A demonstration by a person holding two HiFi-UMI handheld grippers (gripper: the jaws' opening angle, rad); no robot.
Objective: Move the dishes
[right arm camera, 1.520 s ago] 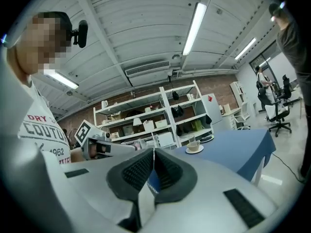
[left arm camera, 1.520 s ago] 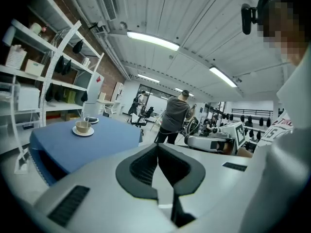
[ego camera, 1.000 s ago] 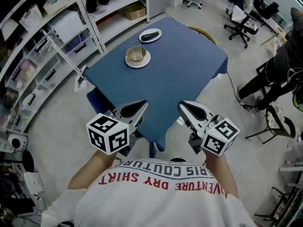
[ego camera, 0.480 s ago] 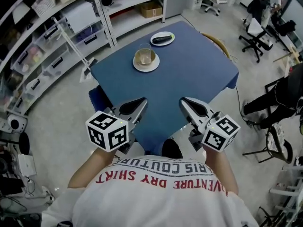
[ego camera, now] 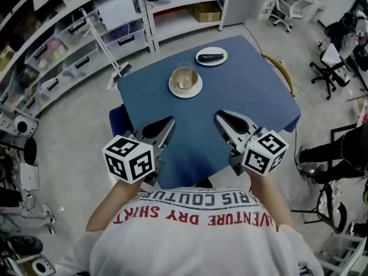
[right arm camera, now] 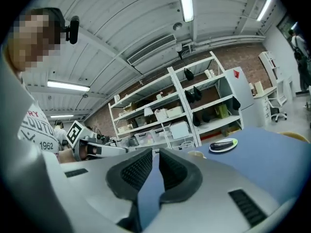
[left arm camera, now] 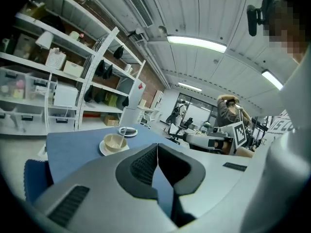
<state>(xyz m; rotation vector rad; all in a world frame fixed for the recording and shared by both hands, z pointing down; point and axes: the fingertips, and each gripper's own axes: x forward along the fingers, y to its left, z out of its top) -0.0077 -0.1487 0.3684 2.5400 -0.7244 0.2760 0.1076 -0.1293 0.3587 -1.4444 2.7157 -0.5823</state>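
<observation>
A beige cup on a white saucer (ego camera: 185, 83) stands on the blue-clothed table (ego camera: 247, 96), toward its far side. Behind it lies a white plate with a dark eggplant (ego camera: 211, 56). My left gripper (ego camera: 170, 122) and right gripper (ego camera: 218, 115) hover side by side over the table's near edge, both shut and holding nothing, well short of the dishes. The left gripper view shows the cup and saucer (left arm camera: 114, 143) and the eggplant plate (left arm camera: 128, 130) beyond its shut tips (left arm camera: 157, 145). The right gripper view shows the eggplant plate (right arm camera: 223, 145) past its shut tips (right arm camera: 155, 152).
White shelving racks (ego camera: 86, 33) line the left and back. A blue chair seat (ego camera: 117, 121) sits at the table's left corner and a wooden chair back (ego camera: 280, 71) at its right side. Office chairs (ego camera: 330, 59) stand far right. A slanted white pole (ego camera: 103, 48) leans near the shelves.
The table and dishes have slid lower and toward the centre of the head view, so they look nearer. Both grippers stay shut and keep their places in front of the body.
</observation>
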